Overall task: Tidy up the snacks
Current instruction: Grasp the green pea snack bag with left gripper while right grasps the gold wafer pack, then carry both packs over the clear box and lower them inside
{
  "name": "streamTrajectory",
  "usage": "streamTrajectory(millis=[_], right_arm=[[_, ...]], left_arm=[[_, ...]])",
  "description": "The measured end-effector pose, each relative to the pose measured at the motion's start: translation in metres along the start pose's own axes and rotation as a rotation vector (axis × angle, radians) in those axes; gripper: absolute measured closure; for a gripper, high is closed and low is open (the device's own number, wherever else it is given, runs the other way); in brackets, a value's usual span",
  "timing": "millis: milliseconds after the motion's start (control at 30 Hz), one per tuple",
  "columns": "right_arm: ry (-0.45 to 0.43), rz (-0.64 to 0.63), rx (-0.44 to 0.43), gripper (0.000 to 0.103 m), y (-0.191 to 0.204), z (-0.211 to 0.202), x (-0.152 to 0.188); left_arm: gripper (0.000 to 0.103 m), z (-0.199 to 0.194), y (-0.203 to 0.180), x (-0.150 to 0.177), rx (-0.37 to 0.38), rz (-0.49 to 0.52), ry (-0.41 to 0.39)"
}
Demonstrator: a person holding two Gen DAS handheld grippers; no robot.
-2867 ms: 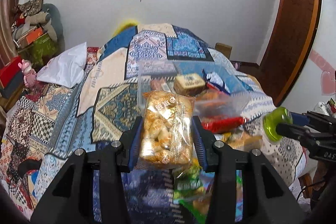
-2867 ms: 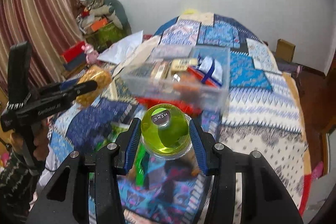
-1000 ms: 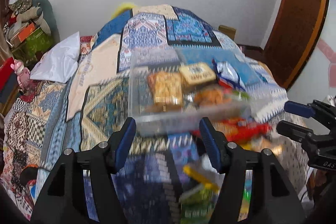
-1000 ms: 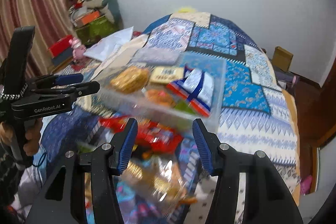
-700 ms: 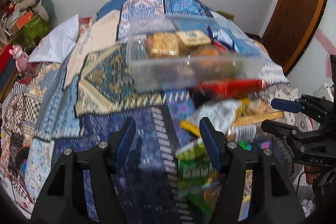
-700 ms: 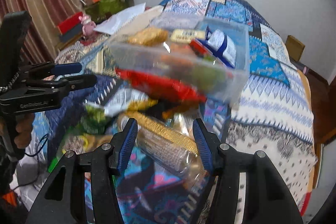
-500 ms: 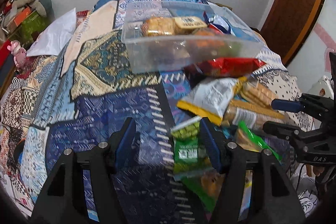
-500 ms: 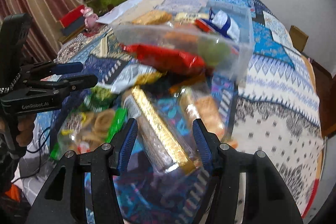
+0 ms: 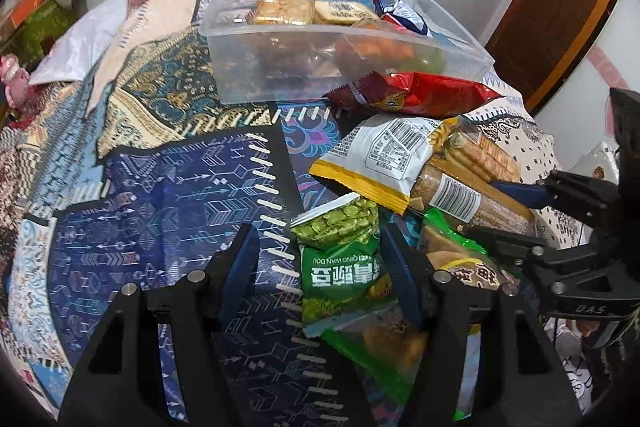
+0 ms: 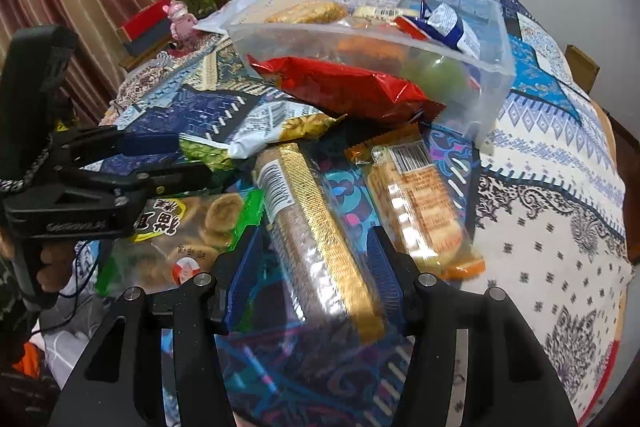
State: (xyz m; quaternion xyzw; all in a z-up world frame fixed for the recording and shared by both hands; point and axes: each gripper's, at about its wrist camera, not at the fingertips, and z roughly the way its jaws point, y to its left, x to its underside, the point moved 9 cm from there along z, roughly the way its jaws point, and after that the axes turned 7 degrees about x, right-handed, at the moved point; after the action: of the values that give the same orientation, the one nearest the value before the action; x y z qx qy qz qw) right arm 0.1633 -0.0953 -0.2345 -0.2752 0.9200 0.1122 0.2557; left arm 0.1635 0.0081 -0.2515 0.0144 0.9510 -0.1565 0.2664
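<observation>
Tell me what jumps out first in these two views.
A heap of snack packs sprawls on the patterned quilt, topped by a red bag leaning on a clear bin half full of snacks. Nearer, the open left gripper frames a green pea bag; the open right gripper straddles a gold-striped cracker sleeve.

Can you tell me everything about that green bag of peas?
The pea bag is a small shiny plastic packet, bright green with white writing, and a clear window near its top shows round green peas. It looks sealed and puffy. It lies on the blue patterned blanket, its bottom end resting on another green snack bag. A yellow-edged white bag lies just past its top. It sits between the fingers of the open left gripper, nearer the right finger; I can't tell if they touch.
</observation>
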Motion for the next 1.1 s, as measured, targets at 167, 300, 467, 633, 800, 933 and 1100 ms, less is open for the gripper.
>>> streamTrajectory(millis=[167, 300, 467, 633, 800, 933, 1100], right_arm=[[0.009, 0.027, -0.016, 0.055, -0.001, 0.008, 0.005], [-0.006, 0.019, -0.01, 0.064, 0.0, 0.001, 0.007], [-0.027, 0.021, -0.003, 0.068, 0.001, -0.012, 0.011], [-0.06, 0.026, 0.012, 0.068, 0.0, -0.029, 0.01], [-0.104, 0.035, 0.02, 0.068, -0.002, -0.051, 0.009], [-0.142, 0.045, 0.03, 0.068, -0.005, -0.067, 0.006], [-0.201, 0.054, 0.043, 0.068, -0.011, -0.087, -0.007]], left_arm=[[0.049, 0.005, 0.003, -0.002, 0.005, -0.011, -0.021], [0.061, 0.004, 0.003, -0.001, 0.002, -0.005, -0.028], [0.061, -0.005, 0.006, 0.001, -0.028, -0.003, -0.046], [0.063, -0.024, 0.007, -0.004, -0.043, -0.005, -0.085], [0.063, -0.048, 0.007, -0.017, -0.047, -0.002, -0.144], [0.064, -0.064, 0.001, -0.03, -0.046, 0.007, -0.19], [0.064, -0.083, -0.007, -0.048, -0.044, 0.026, -0.248]])
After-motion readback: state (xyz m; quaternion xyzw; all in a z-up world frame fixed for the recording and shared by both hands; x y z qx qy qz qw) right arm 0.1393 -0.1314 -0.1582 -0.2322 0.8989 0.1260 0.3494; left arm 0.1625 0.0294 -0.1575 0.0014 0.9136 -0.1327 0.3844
